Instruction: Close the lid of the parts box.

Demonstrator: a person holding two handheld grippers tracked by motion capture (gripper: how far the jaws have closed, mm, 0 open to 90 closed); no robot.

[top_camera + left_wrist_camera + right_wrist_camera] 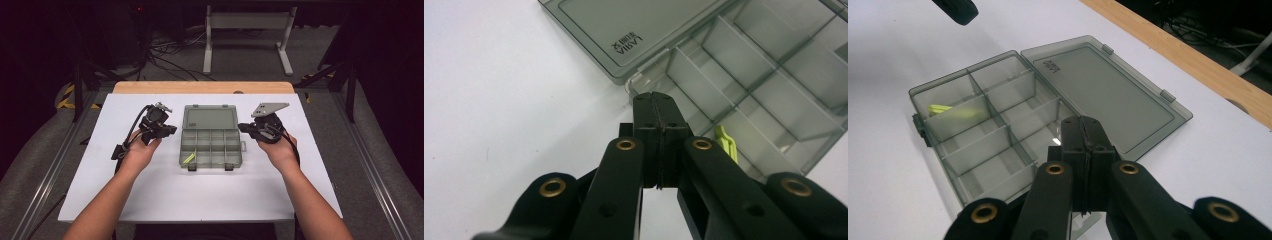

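My two forearms come in from the near edge and spread apart, the left hand (137, 152) out to one side and the right hand (279, 150) to the other, both palms cupped under their tools. My left gripper (167, 131) points inward toward the middle with its jaws pressed flat together, nothing between them. My right gripper (245, 128) points inward too, facing the left one, its jaws likewise closed tight on nothing, the grey plate riding on top.
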